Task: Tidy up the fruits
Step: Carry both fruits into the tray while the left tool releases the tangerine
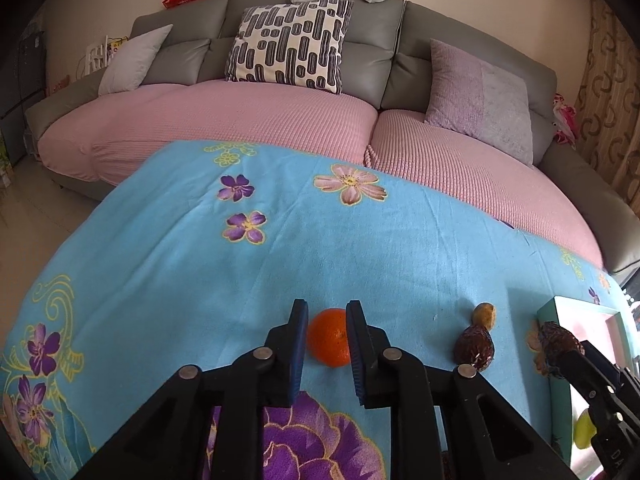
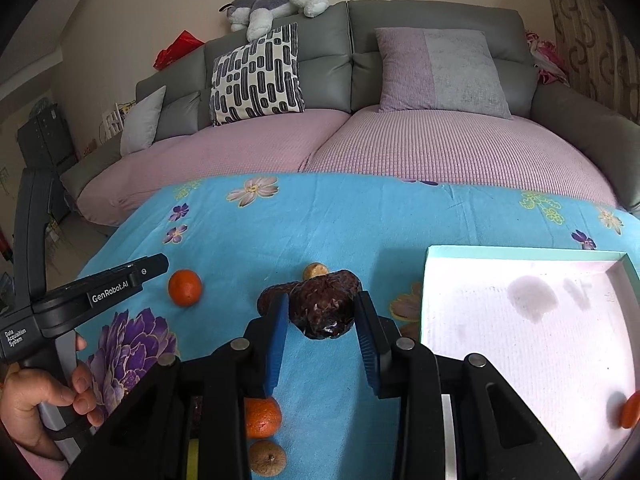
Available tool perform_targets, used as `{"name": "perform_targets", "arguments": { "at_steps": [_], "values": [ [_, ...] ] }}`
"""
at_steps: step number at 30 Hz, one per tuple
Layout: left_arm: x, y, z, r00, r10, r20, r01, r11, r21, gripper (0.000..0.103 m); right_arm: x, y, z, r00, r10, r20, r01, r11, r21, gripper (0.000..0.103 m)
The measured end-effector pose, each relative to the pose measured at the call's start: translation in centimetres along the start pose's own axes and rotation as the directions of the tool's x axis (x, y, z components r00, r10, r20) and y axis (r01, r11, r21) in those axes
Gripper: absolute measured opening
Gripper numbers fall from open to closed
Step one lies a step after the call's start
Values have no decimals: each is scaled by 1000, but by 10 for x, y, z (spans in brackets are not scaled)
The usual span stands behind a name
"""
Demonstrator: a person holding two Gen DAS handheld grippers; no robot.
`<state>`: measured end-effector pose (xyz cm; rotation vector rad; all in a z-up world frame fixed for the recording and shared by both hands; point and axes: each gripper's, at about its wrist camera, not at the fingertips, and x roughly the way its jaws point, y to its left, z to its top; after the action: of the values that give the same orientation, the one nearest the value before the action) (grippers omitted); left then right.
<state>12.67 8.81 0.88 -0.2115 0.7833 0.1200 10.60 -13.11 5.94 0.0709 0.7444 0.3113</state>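
My left gripper (image 1: pixel 327 307) is open low over the blue flowered cloth. A small orange (image 1: pixel 330 338) lies on the cloth just ahead of its tips, framed by the two blue pads. From the right wrist view, that orange (image 2: pixel 185 287) sits just past the left gripper's (image 2: pixel 160 264) tip. My right gripper (image 2: pixel 324 296) is shut on a dark brown wrinkled fruit (image 2: pixel 322 312), lifted near the teal-rimmed box (image 2: pixel 520 254). A second dark fruit (image 1: pixel 474 346) and a small tan fruit (image 1: pixel 485 314) rest on the cloth between the grippers.
The box (image 1: pixel 554 306) has a white floor and holds an orange (image 2: pixel 632 410) at its right edge. Another orange (image 2: pixel 262 416) and a tan fruit (image 2: pixel 267 458) lie under my right gripper. A hand (image 2: pixel 44 400) holds the left gripper. A grey sofa (image 1: pixel 372 40) with pink covers stands beyond the cloth.
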Motion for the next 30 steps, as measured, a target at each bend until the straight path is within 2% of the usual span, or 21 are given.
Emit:
{"name": "perform_targets", "arguments": {
  "at_steps": [2,4,5,6,16,19,22,30],
  "values": [
    [6,1,-2,1000,5,-16,-5,1000,-2,25,0,-2,1,1000,-3,-4,3,1000,3,35],
    [12,2,-5,1000,3,-29,-4,1000,-7,37,3,-4,1,1000,-10,-14,10,1000,7,35],
    [14,1,-6,1000,2,-30,-2,1000,-9,52,4,-5,1,1000,-11,-20,12,1000,9,35],
    [15,1,-7,1000,0,-28,0,1000,-12,58,5,-5,0,1000,-12,-23,13,1000,11,35],
    [33,-11,-14,998,-15,-59,16,1000,18,56,4,-12,-1,999,-17,-29,17,1000,22,35],
    [32,-11,-15,998,-5,-57,6,1000,22,43,4,-14,-1,999,-17,-29,18,1000,25,35],
    [32,-11,-15,998,-7,-59,9,1000,21,41,4,-14,-1,999,-18,-29,19,999,27,35],
    [8,-14,-6,999,-44,-3,44,999,11,40,-2,-18,2,1000,-28,-9,28,999,38,35]
  ]
}}
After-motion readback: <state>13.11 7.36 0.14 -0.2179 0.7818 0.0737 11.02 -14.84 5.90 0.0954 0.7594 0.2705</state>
